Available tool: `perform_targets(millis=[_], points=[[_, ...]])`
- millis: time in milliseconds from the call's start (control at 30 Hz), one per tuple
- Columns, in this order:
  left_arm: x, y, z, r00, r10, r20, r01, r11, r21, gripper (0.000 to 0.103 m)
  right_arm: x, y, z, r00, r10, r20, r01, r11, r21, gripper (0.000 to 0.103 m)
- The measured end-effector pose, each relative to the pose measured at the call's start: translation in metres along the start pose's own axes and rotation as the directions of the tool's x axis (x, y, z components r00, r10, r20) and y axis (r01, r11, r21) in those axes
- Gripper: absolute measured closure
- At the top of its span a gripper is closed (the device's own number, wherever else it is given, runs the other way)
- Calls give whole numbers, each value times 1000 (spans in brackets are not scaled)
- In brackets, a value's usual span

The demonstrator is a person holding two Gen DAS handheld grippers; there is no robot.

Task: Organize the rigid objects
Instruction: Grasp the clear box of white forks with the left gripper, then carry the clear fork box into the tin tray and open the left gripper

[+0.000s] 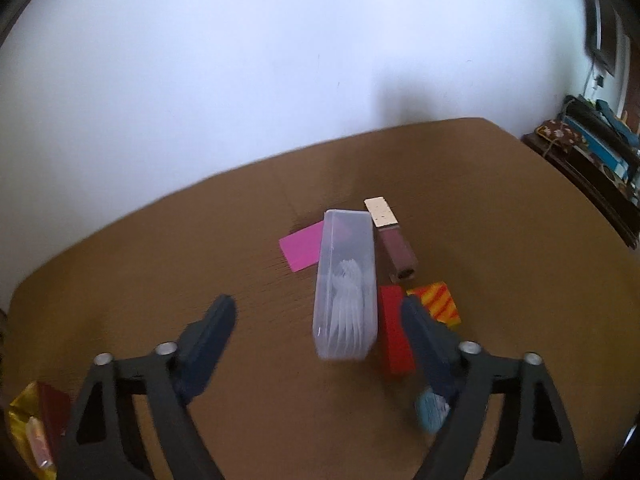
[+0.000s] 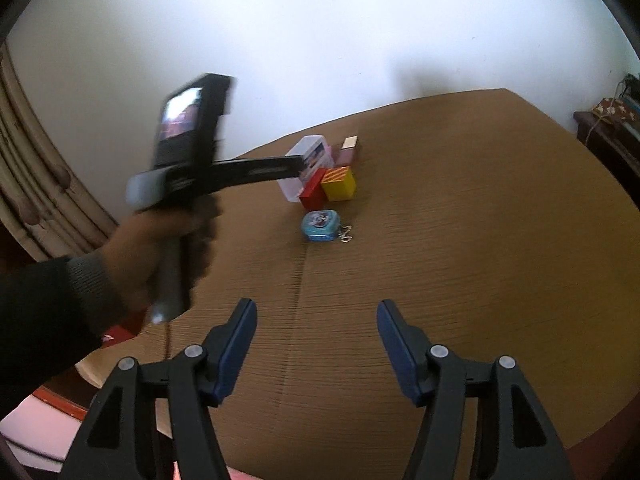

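Observation:
A clear plastic box (image 1: 346,280) holding white pieces lies lengthwise on the brown table (image 1: 160,280). Beside it are a pink card (image 1: 302,250), a lip gloss tube (image 1: 394,248) with a gold cap, a red block (image 1: 394,332) and a yellow-orange striped block (image 1: 438,304). My left gripper (image 1: 318,312) is open just above the box's near end; neither pad touches it. A blue tin (image 1: 432,412) shows behind its right finger. My right gripper (image 2: 316,320) hangs open over bare table, well short of the blue tin (image 2: 320,226) and the red block (image 2: 314,192).
A hand (image 2: 160,248) in a dark sleeve holds the left gripper's handle across the left of the right wrist view. A gold wrapper (image 1: 28,420) lies at the table's near left. Curtains (image 2: 32,160) hang at left; dark furniture (image 1: 592,160) stands beyond the right edge.

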State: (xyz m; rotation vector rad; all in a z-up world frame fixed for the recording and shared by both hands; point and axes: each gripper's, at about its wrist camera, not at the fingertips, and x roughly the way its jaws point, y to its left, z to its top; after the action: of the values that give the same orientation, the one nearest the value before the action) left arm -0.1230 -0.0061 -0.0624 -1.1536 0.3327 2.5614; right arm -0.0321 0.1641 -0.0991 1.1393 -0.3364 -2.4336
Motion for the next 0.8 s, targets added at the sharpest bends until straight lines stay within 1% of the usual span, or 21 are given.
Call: perform_targets(millis=[33,67,100,133,167,200,233,300,400,500,567,633,667,800], points=[[7,0,2,999,-32,-14,31,999,-14,32,-2,-1,-1,1000,4,4,-4,1000,3,39],[14,0,4,999,-43,-30,42,999,-21,32,-3,1,-3,1000,9,5,-9,1000,5,38],[21,-1,5,998,-36,-50,35,999,-22,35,-3,2,-4,1000,15,0,-15,1000,5,38],[26,-2,4,997,-45,-67,43,999,-30,46,-1,3,-5,1000,22,-11,-22,1000,2,38],[27,0,3,994,-85,-63,82,995,-54,64,2,5,-6,1000,21,-17,-21,1000,-2,38],[25,0,3,993,-94,-67,90,994,-69,71,3,6,-8,1000,22,-22,-22,1000,-5,38],[23,1,5,994,-81,-73,74,993,-87,73,4,8,-9,999,24,-29,-24,1000,-7,38],[14,4,6,994,-101,-46,96,990,-102,73,7,9,-11,999,29,-37,-30,999,-14,38],[-9,6,6,995,-99,-2,99,991,-89,73,10,13,-13,999,22,-49,-23,999,-28,38],[-38,16,9,993,-108,47,113,986,-120,73,18,14,-15,998,25,-61,-26,999,-23,38],[-58,22,11,992,-94,80,103,987,-121,73,22,15,-16,998,21,-66,-22,999,-23,38],[-74,30,11,991,-90,97,102,987,-125,73,23,17,-18,997,21,-69,-23,999,-30,38],[-82,33,9,991,-77,106,90,988,-126,73,16,19,-20,997,21,-71,-24,999,-34,38],[-118,57,-7,990,-26,136,46,988,-150,73,15,21,-25,996,24,-82,-27,999,-34,38]])
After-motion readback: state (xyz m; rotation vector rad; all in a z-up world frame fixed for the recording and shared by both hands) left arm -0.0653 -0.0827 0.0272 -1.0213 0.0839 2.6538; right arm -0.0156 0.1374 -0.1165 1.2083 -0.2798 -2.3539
